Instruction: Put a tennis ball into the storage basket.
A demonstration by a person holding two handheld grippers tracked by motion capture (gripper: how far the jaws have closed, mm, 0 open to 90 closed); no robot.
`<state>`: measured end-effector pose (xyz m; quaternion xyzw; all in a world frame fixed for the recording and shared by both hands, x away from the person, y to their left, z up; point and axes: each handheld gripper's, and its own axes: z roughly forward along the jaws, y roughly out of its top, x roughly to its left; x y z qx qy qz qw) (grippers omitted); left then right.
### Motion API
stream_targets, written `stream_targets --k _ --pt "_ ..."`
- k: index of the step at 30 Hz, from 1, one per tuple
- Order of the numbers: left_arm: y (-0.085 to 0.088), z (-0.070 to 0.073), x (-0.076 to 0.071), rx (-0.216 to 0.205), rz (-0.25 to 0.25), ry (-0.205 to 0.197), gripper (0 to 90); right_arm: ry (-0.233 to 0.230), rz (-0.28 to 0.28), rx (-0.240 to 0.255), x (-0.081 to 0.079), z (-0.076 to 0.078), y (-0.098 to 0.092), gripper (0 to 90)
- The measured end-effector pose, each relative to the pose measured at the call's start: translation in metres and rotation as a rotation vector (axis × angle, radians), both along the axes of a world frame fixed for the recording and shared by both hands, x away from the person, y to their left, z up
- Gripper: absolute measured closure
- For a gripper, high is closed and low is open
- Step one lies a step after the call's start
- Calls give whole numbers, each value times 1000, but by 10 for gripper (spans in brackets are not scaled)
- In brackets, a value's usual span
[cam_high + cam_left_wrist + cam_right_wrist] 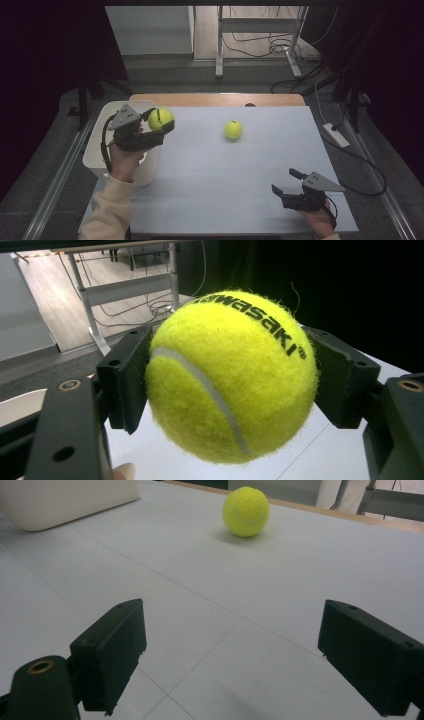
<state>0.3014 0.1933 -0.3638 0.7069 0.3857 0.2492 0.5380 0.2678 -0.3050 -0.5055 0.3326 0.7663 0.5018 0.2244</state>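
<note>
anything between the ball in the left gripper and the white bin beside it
Nothing visible. The left gripper holds the tennis ball in the air right at the white bin's right rim, with no object between them. The second ball lies farther right on the table, off that path.

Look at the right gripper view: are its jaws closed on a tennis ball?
No, the right gripper stands open over bare table; the tennis ball lies beyond.

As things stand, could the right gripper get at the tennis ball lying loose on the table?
Probably yes. The right gripper is open and empty, its jaws point toward the loose tennis ball, and only bare table lies between them. The left gripper holds the other ball off to the side.
</note>
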Motion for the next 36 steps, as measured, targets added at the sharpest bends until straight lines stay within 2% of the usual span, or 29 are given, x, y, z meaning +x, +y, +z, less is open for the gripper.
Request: stream_targets --k 7,17,22,36 --pt "6 2 4 1 23 6 267 0 1 -1 0 0 0 122" --pt "19 4 19 -5 64 37 267 0 -2 -1 0 0 0 122" --pt "22 5 24 21 89 40 267 -1 -3 -2 0 0 0 122" --pt "30 6 35 47 124 58 267 -1 -4 0 0 0 0 123"
